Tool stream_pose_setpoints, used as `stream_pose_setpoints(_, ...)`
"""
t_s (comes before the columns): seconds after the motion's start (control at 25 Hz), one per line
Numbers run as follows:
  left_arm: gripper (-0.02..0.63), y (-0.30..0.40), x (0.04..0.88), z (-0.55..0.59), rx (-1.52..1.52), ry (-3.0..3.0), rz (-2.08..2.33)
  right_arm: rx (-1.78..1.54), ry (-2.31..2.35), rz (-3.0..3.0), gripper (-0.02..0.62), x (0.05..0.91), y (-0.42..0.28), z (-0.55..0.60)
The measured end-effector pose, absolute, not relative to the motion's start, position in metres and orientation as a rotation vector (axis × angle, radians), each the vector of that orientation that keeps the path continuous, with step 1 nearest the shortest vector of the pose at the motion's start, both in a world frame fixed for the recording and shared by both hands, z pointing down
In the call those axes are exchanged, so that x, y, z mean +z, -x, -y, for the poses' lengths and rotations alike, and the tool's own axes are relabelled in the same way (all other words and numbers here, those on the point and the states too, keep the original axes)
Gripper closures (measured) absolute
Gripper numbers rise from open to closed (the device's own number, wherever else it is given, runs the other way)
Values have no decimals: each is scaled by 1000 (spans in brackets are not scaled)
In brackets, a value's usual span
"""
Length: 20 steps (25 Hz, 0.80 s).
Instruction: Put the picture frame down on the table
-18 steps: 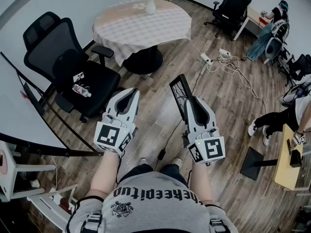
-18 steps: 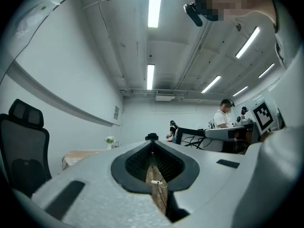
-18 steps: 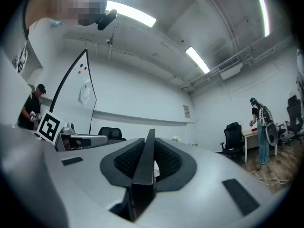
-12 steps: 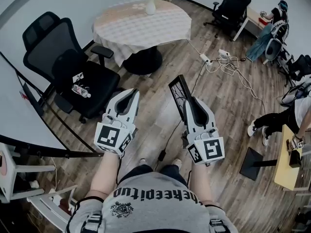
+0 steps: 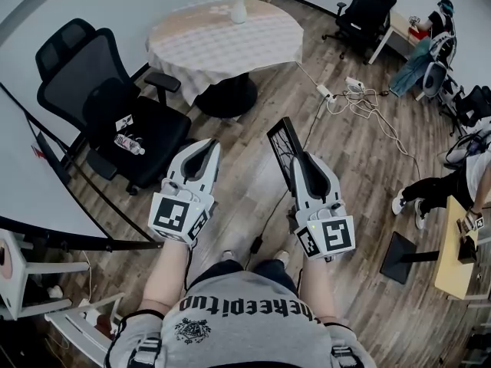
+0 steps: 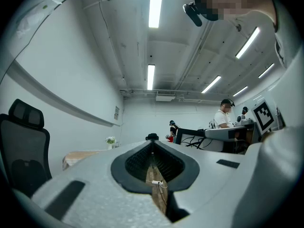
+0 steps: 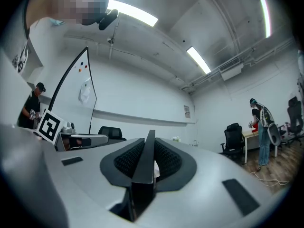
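The picture frame (image 5: 284, 146) is black and thin, and my right gripper (image 5: 299, 161) is shut on its lower edge. It sticks up and forward over the wood floor. In the right gripper view the frame (image 7: 145, 161) shows edge-on between the dark pads (image 7: 124, 159). My left gripper (image 5: 205, 148) hangs beside it at the left, shut with nothing in it; in the left gripper view only a thin slit of floor shows between its pads (image 6: 137, 161). The round table (image 5: 207, 48) with a checked cloth stands ahead, and a white vase of flowers (image 5: 238, 6) is on its far side.
A black office chair (image 5: 100, 98) with a bottle (image 5: 129, 142) on its seat stands at the left, near a white desk edge (image 5: 31, 175). A power strip and cables (image 5: 349, 90) lie on the floor at the right. People sit at desks on the far right (image 5: 430, 190).
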<state>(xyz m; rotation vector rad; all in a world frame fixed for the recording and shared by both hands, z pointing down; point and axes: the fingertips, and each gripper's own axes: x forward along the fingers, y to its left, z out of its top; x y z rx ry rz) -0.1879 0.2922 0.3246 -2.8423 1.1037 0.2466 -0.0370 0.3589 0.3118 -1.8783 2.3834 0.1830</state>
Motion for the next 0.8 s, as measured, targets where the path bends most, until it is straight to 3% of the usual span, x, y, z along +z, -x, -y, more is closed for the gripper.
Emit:
stream_pose_setpoints(0.36,580,186,326,-284,252,2853,-1072,174,1885,-2345,525,312,35,-356)
stream_pose_setpoints(0.8,580,140,319,-219,270,2814,-1149,164,1806,-2382,525,308,-15,-283)
